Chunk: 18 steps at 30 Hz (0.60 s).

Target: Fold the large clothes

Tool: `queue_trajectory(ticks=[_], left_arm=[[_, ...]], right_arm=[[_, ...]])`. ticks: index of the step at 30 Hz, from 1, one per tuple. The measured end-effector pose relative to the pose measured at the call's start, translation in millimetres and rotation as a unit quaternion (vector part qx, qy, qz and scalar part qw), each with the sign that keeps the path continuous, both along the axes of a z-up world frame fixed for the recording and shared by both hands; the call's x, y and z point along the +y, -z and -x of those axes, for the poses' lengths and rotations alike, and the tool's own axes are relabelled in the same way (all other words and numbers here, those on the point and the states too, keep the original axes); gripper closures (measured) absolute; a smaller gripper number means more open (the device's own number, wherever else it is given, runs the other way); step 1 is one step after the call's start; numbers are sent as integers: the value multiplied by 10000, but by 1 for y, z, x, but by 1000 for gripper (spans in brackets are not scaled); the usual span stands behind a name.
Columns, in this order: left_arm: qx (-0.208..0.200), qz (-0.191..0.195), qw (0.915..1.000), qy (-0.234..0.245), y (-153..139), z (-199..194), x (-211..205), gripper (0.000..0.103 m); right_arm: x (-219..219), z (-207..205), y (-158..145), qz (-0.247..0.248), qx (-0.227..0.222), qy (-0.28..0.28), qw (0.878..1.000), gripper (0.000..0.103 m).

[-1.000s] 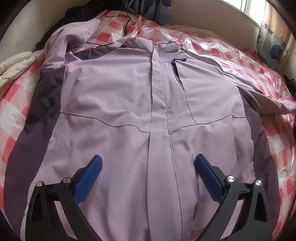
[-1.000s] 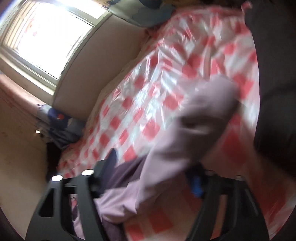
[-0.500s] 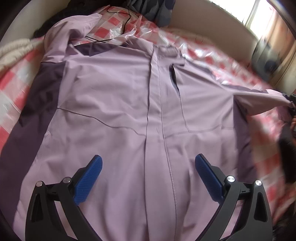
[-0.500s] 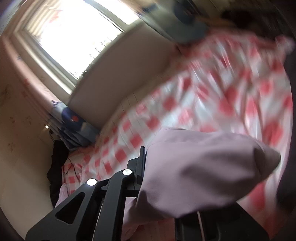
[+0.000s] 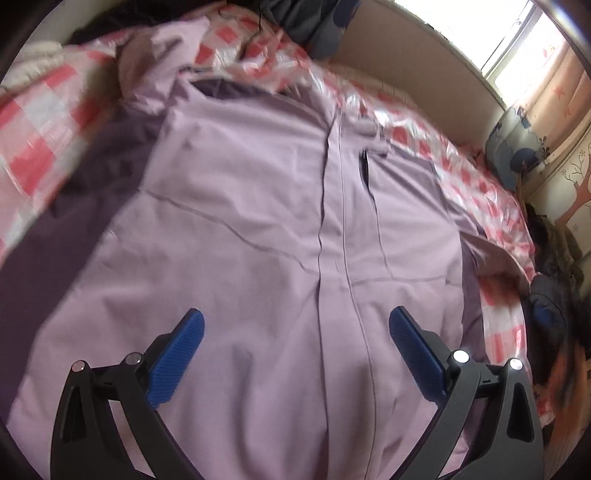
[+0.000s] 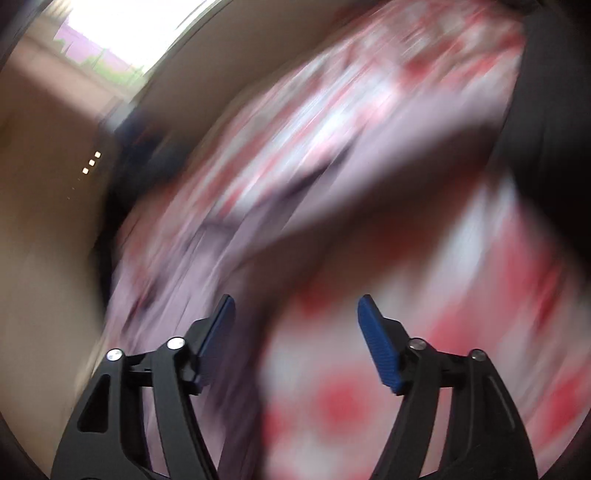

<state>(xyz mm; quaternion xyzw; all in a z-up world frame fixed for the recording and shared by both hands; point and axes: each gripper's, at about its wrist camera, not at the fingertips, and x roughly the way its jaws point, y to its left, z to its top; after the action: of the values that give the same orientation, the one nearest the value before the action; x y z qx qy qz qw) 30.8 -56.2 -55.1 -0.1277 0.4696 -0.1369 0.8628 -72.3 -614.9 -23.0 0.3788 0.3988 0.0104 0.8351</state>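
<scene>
A lilac jacket (image 5: 258,229) with dark purple side panels lies face up, spread flat on a bed (image 5: 491,206) covered by a glossy red-and-white checked sheet. Its front placket runs up the middle, a dark chest zip (image 5: 364,170) sits just right of it, and the hood (image 5: 162,62) is bunched toward the top left. The left hand-held gripper (image 5: 295,321) hangs above the jacket's lower front, its blue pads (image 5: 177,354) spread wide with nothing between them. A beige padded headboard (image 5: 417,70) curves behind the bed under a bright window (image 5: 509,44); a dark cushion (image 5: 306,26) rests at the head, a blue patterned pillow (image 5: 517,155) leans by the curtain on the right, and dark clothes (image 5: 554,273) are heaped beside the bed's right edge.

The right wrist view is heavily smeared. The right hand-held gripper (image 6: 295,314) has just been opening; its pads stand apart, empty, over the checked sheet (image 6: 351,398), with lilac jacket fabric beside it.
</scene>
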Motion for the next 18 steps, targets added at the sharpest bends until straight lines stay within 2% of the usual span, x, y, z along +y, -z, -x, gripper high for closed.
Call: queue_trajectory(ticks=[2,4,5,7,9,11,13,14,15,16,18], left_arm=[[-99,46,9999,-60,-17,6,8,7],[-231,135,9996,-52,-34,15,16,7],[-346,114,9993,-82,-44,27,23,7],[-444,22,9990,-104,-56,49,40,7],[-464,-85,9988,-106,-60,65,60,7],[-446,-306,9982,-251,-61,82,86,7],[-319,-442,9974,-463,-58,97,116,7],[-259,-470,9970,-558,-57,102,129,7],[-201,-518,9962,-665,-56,108,143,7],[-166,-584,9952,-770,-56,114,155,7],[-144,-733,9923,-987,-60,125,180,7]], right_arm=[[78,32,21,-263,342,-1006,9940,32],[133,54,37,-436,701,-1590,9838,32],[164,65,43,-310,921,-1956,9758,31],[192,76,52,-100,1201,-2233,9673,25],[212,79,55,-186,1242,-2484,9605,19],[228,72,58,91,1212,-2680,9557,21],[238,71,60,365,1065,-2679,9568,62],[233,68,57,293,936,-2530,9625,81],[238,76,53,177,744,-2448,9665,87],[235,75,43,129,547,-2366,9700,88],[223,74,5,284,97,-2176,9756,90]])
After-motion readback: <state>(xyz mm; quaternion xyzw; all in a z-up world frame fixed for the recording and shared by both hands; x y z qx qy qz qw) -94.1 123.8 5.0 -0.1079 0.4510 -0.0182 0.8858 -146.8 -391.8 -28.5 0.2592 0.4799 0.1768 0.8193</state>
